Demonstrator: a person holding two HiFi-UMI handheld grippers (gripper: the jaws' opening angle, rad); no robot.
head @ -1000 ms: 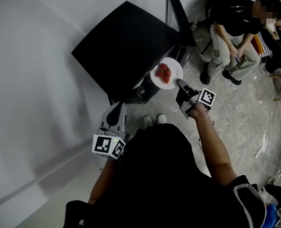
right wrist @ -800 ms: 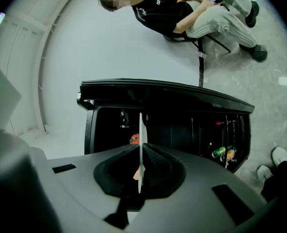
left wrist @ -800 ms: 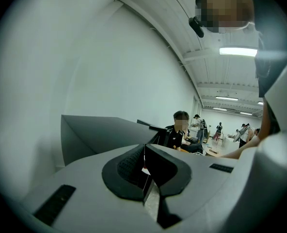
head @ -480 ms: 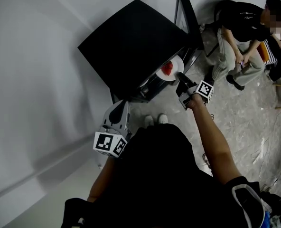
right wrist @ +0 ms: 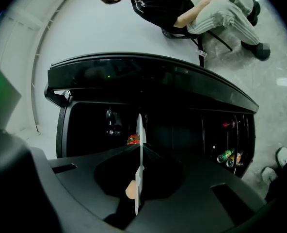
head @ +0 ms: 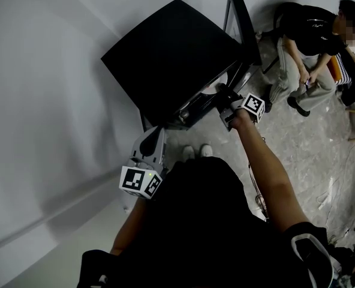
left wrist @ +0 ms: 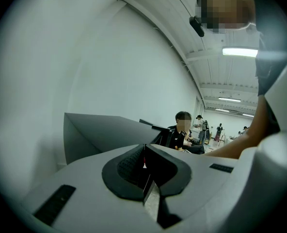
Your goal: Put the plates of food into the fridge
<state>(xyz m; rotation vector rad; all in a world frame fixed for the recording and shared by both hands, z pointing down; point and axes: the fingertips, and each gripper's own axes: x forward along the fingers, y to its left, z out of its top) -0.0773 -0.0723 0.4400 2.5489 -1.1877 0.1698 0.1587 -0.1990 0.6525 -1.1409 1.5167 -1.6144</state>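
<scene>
The plate, pinched at its rim by the jaws of the right gripper, has been carried from outside the fridge into its dark opening, red food on it. The left gripper is kept at the fridge's 7 o'clock, jaws pressed together, empty.

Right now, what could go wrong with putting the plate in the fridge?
1. The right gripper pinches the plate only at its rim, so it may tip and the red food could slide off.
2. The fridge is dark inside, so the plate might knock against it.
3. The left gripper is shut and off to the side, so nothing backs up the plate.
</scene>
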